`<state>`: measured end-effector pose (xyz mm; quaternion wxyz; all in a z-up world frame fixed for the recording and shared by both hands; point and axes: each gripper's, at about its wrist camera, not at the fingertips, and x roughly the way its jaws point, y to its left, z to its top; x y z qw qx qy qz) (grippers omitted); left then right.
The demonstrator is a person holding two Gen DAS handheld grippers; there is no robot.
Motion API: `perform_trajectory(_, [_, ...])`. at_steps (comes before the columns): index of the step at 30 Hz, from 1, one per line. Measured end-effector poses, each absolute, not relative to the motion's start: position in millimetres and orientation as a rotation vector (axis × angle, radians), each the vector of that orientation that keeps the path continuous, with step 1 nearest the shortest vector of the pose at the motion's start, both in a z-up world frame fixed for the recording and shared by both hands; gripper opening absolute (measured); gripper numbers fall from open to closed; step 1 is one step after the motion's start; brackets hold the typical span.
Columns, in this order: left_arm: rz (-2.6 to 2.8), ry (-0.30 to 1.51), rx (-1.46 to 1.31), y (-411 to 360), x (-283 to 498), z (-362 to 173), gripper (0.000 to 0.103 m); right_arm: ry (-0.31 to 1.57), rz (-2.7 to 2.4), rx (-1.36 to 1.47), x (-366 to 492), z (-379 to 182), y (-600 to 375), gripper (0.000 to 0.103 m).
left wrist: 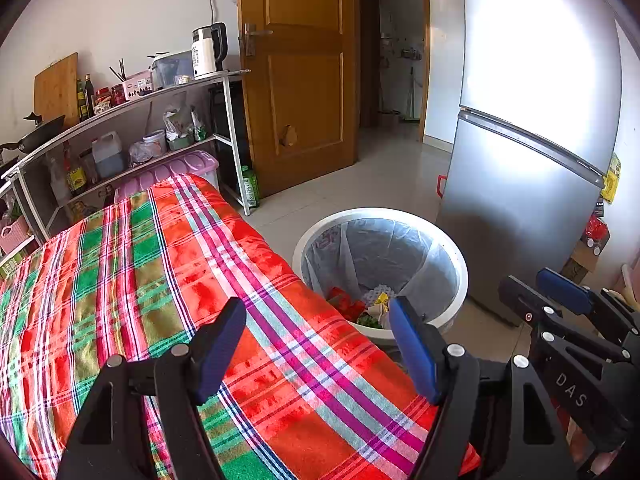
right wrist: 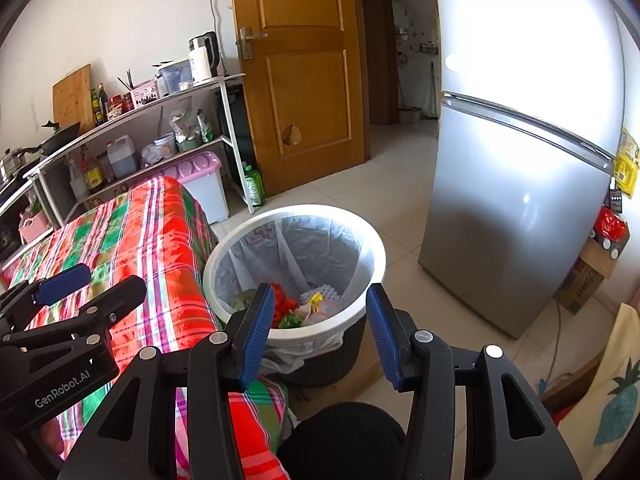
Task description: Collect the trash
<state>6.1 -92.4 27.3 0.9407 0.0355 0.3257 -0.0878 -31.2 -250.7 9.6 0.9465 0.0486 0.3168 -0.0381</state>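
Grippers first: the left gripper hangs over the plaid cloth with jaws apart and nothing between them; the right gripper — jaws also apart, empty — sits above the near rim of the bin. Trash lies at the bottom of its liner, red and green scraps among it. Beyond stand the fridge and a wooden door.

A bright red, green and pink plaid cloth covers the table. Behind it a grey metal shelf rack carries a white electric kettle, beside a brown wooden door. A tall silver fridge stands opposite.
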Motion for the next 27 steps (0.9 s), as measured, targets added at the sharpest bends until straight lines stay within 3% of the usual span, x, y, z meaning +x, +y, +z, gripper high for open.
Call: perform_trajectory(27, [-0.177,0.664,0.069,-90.1,6.2,26.1,0.076,0.645,-0.075,0.098,-30.8,10.6,-251.3,0.049])
